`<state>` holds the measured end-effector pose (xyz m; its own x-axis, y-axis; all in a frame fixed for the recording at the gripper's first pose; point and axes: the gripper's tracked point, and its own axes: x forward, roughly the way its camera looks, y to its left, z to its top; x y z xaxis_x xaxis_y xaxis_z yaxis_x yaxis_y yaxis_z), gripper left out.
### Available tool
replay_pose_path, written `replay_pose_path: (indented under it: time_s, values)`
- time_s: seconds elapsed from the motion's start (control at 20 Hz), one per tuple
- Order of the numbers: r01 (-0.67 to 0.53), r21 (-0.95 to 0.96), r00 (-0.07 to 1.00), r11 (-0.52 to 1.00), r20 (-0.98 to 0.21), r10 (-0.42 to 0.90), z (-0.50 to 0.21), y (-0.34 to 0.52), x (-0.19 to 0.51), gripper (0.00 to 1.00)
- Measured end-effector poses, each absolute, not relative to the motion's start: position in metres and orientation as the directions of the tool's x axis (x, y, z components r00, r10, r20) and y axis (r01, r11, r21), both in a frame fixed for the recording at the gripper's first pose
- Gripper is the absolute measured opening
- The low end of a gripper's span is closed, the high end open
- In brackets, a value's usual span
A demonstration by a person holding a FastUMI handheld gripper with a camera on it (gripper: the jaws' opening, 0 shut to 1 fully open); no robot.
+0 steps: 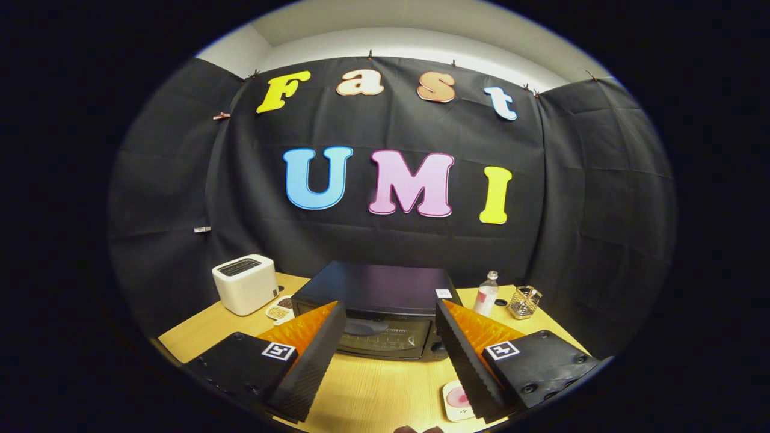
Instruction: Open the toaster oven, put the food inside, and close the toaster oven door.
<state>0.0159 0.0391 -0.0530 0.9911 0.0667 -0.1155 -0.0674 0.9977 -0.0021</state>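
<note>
You are holding the gripper [391, 337] above the tabletop [385, 391], and it is facing the toaster oven [376, 307]. The jaws are standing wide apart and are gripping nothing; the 2 fingers [313, 355] are framing the oven's front from either side.

1. The toaster oven is sitting just ahead of the jaws, centred between them. Its door [382, 340] is appearing closed, with the handle [364, 326] running across the upper part of the door. This alignment is probably deliberate: the open jaws are lining up with the handle for the first pull.
2. The food is most likely the item on the small white dish [457, 400], which is lying on the tabletop in front of the oven, toward its right side and partly behind the right finger. What the item is cannot be told. It is resting close to the oven door, so the carry looks short.
3. A white toaster [245, 282] is standing to the left of the oven, with a small bowl [280, 310] of grains between the 2.
4. A clear bottle [486, 293] and a wire holder [524, 302] are standing to the right of the oven, out of the door's swing.

All 3 task steps are remaining.
</note>
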Motion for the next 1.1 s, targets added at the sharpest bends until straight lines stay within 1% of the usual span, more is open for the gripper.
replay_pose_path:
  time_s: [0.15, 0.3, 0.6, 0.9, 1.1]
  values:
    - [-0.084, 0.003, 0.987, 0.996, -0.134, 0.084, -0.058, 0.051, 0.027, 0.98]
    - [-0.086, 0.005, 0.988, 0.996, -0.125, 0.086, -0.058, 0.062, 0.043, 0.98]
    - [-0.052, 0.025, 0.988, 0.998, -0.143, 0.055, -0.072, 0.072, 0.091, 0.98]
    - [-0.012, 0.015, 0.966, 1.000, -0.260, 0.015, -0.126, 0.081, 0.135, 0.99]
    - [-0.029, -0.007, 0.946, 1.000, -0.325, 0.025, -0.152, 0.090, 0.148, 0.99]
